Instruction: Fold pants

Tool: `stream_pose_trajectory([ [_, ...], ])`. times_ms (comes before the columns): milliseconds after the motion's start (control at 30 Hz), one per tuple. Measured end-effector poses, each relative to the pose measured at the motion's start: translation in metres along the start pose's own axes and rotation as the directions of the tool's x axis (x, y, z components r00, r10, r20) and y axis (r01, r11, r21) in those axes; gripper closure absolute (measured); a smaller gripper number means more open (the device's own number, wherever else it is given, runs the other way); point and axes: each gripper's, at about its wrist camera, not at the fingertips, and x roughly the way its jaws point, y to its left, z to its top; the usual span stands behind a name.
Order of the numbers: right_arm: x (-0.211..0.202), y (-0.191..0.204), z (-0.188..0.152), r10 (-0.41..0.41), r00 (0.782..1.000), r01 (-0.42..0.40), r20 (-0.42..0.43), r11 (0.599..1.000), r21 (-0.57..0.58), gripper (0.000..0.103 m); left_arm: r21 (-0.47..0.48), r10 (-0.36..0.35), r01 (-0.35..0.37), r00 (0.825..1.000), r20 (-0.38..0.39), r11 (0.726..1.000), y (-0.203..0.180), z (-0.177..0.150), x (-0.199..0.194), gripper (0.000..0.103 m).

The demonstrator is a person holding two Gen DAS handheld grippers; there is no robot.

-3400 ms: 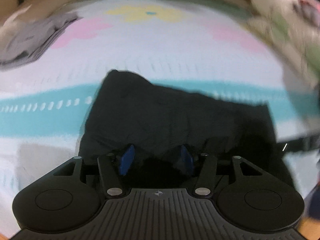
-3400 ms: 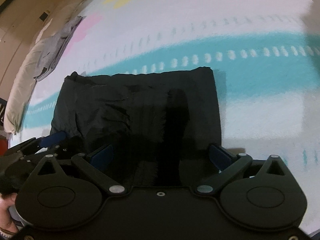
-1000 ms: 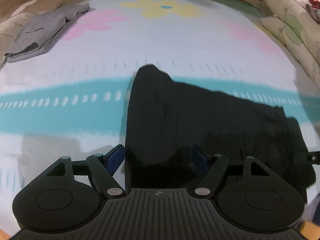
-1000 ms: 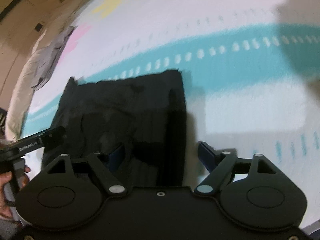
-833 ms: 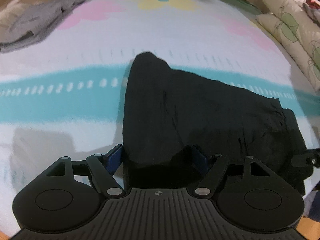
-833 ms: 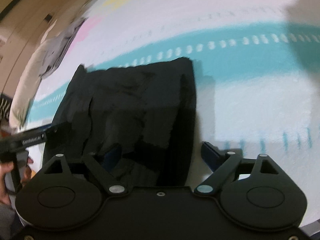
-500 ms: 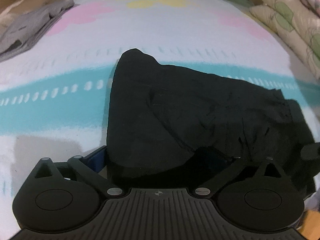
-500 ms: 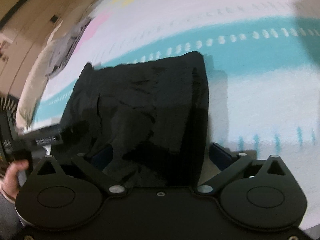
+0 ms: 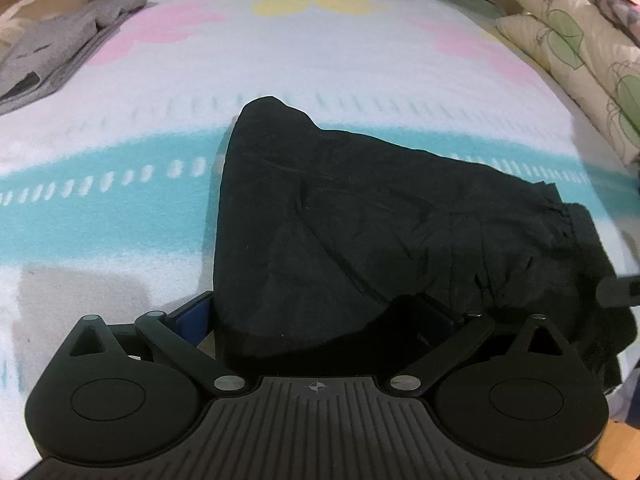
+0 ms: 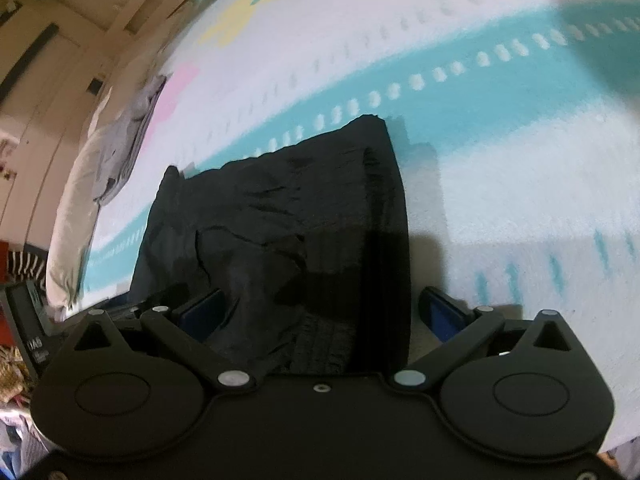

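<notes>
Pants (image 9: 360, 232), black, lie on the flower-patterned bedspread (image 9: 320, 64) as a compact, roughly rectangular bundle across its teal stripe, so most folding looks done. Left gripper (image 9: 320, 320) and right gripper (image 10: 320, 312) each sit at the near edge with fingers spread wide, straddling the cloth and clamping nothing. The ribbed waistband (image 10: 384, 216) runs along 1 side. Wrinkles and an uneven far corner suggest a last fold or smoothing remains. Grey clothes (image 9: 60, 56) lie well apart.

Both tools (image 9: 320, 316) (image 10: 320, 312) opened wider; pants (image 9: 380, 232) apparently released
</notes>
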Motion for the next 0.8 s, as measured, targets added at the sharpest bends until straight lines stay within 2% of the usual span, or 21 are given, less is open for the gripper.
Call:
stream_pose_trajectory([
  [67,0.002,0.002,0.006,0.005,0.999,-0.006,-0.046,0.999,-0.035,0.000,-0.046,-0.021,0.021,1.000,0.012,0.999,0.007,0.000,0.000,0.002],
  [200,0.001,-0.008,0.012,0.057,0.996,-0.056,-0.064,0.998,0.010,0.000,-0.125,-0.061,0.065,0.998,0.034,0.990,0.019,0.000,-0.002,0.004],
  [233,0.000,-0.010,0.012,0.067,0.996,-0.066,-0.065,0.998,0.013,0.000,-0.129,-0.063,0.067,0.997,0.036,0.989,0.020,-0.001,-0.003,0.007],
  [267,0.000,-0.010,0.011,0.071,0.995,-0.071,-0.065,0.997,0.011,0.002,-0.124,-0.048,0.053,0.998,0.041,0.991,0.020,-0.001,-0.004,0.017],
  [300,0.000,-0.009,0.011,0.070,0.996,-0.070,-0.061,0.998,0.002,0.009,-0.116,-0.025,0.030,0.998,0.050,0.993,0.018,-0.003,-0.004,0.026],
  [333,-0.001,-0.007,0.009,0.064,0.997,-0.065,-0.054,0.998,-0.017,0.040,-0.103,0.016,-0.010,0.998,0.058,0.995,0.016,-0.005,-0.006,0.045],
  [367,-0.001,-0.004,0.008,0.039,0.998,-0.041,-0.052,0.998,-0.040,0.067,-0.092,0.025,-0.019,0.997,0.071,0.996,0.013,-0.005,-0.009,0.059],
  [400,-0.001,0.001,0.007,0.000,0.999,-0.003,-0.050,0.997,-0.075,0.067,-0.090,0.019,-0.013,0.997,0.076,0.996,0.012,-0.006,-0.012,0.065],
  [433,0.000,0.003,0.005,-0.002,0.999,-0.003,-0.046,0.995,-0.096,0.069,-0.088,0.017,-0.010,0.997,0.077,0.996,0.010,-0.004,-0.014,0.076],
  [500,-0.002,0.009,0.003,-0.002,0.999,-0.002,-0.032,0.992,-0.125,0.072,-0.090,0.022,-0.013,0.995,0.098,0.996,0.007,-0.004,-0.020,0.085],
  [567,-0.008,0.019,0.001,-0.012,1.000,0.010,-0.010,0.984,-0.180,0.075,-0.086,0.044,-0.034,0.991,0.123,0.996,0.001,-0.003,-0.029,0.087],
  [667,-0.021,0.032,0.000,-0.015,1.000,0.020,0.025,0.973,-0.232,0.076,-0.029,0.077,-0.072,0.980,0.182,0.997,-0.016,0.000,-0.043,0.088],
  [800,-0.039,0.042,0.006,-0.011,0.998,0.029,0.068,0.964,-0.263,0.077,-0.001,0.076,-0.078,0.959,0.273,0.997,-0.034,0.020,-0.065,0.089],
])
